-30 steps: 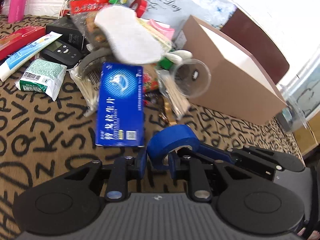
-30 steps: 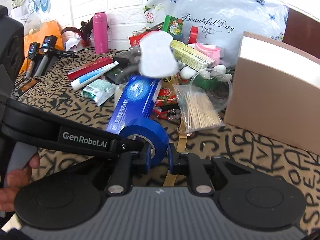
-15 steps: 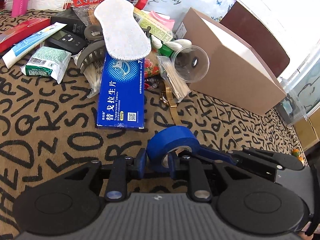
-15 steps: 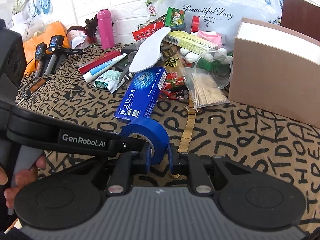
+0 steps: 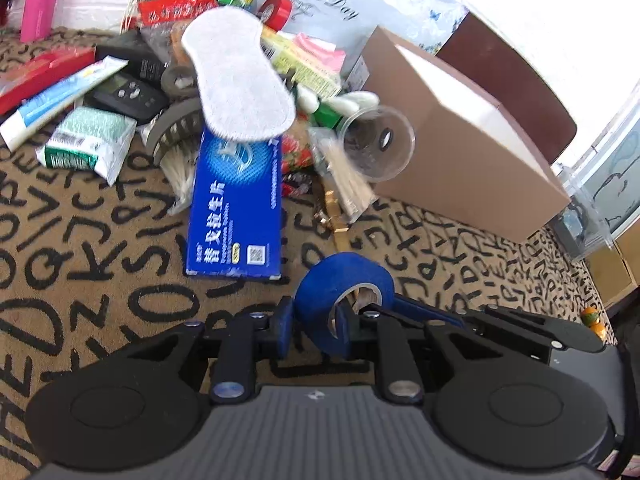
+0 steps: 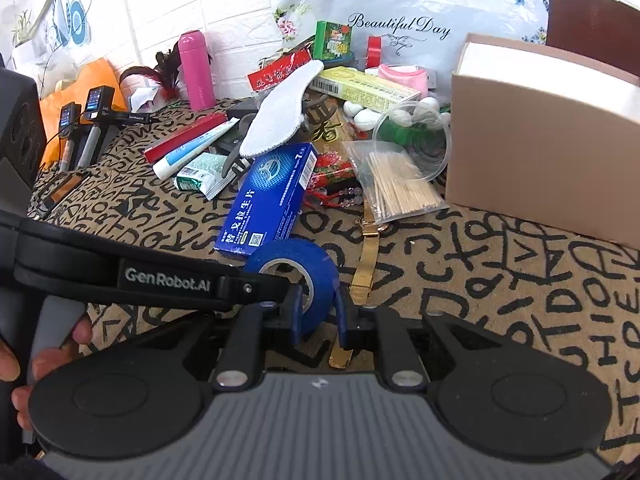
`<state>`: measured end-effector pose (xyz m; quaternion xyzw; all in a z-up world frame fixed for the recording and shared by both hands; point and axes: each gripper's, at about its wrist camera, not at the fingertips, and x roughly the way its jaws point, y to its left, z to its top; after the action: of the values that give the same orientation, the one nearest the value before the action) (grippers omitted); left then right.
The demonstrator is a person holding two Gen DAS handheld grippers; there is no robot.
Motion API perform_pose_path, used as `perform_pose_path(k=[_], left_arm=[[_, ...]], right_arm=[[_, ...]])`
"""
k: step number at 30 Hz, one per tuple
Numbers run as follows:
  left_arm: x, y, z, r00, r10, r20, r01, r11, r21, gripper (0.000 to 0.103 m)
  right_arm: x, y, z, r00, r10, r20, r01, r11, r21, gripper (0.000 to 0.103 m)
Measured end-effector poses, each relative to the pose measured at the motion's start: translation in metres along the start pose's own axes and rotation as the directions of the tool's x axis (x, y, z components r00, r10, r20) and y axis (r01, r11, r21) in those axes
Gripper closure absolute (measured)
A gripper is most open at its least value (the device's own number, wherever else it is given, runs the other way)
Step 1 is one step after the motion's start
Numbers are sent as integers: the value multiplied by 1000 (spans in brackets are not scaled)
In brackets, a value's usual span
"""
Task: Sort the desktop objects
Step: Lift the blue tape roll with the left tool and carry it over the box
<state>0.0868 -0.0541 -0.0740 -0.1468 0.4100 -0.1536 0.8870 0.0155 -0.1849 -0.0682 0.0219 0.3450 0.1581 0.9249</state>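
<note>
A blue tape roll [image 5: 340, 284] hangs just above the letter-print cloth, gripped from both sides. My left gripper [image 5: 315, 330] is shut on the roll's near wall, one pad outside and one in the hole. The right gripper [image 6: 319, 312] is shut on the same blue tape roll [image 6: 296, 264]. In the right wrist view the left gripper's black arm reaches in from the left edge. In the left wrist view the right gripper's fingers [image 5: 420, 312] come in from the right.
Beyond the roll lies a pile: a blue medicine box [image 5: 236, 208], white insole [image 5: 236, 84], clear cup [image 5: 376, 144], bag of toothpicks [image 6: 400, 188], gold watch [image 6: 368, 256] and toothpaste tube [image 5: 56, 104]. A cardboard box [image 6: 540, 140] stands on the right. A hand [image 6: 48, 360] shows at lower left.
Both grippers keep their hold on the blue tape roll. The right wrist view has tilted slightly; the pile lies as before.
</note>
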Motion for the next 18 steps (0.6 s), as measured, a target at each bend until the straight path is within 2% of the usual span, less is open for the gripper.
perform_pose_path(k=[9, 18], left_arm=[[-17, -32, 32, 992, -50, 116, 43, 997, 63, 82], [-16, -81, 83, 974, -110, 199, 75, 981, 176, 82]], right_arm=[[-31, -7, 24, 991, -41, 127, 42, 999, -5, 87], [-57, -43, 67, 959, -108, 262, 100, 994, 42, 87]])
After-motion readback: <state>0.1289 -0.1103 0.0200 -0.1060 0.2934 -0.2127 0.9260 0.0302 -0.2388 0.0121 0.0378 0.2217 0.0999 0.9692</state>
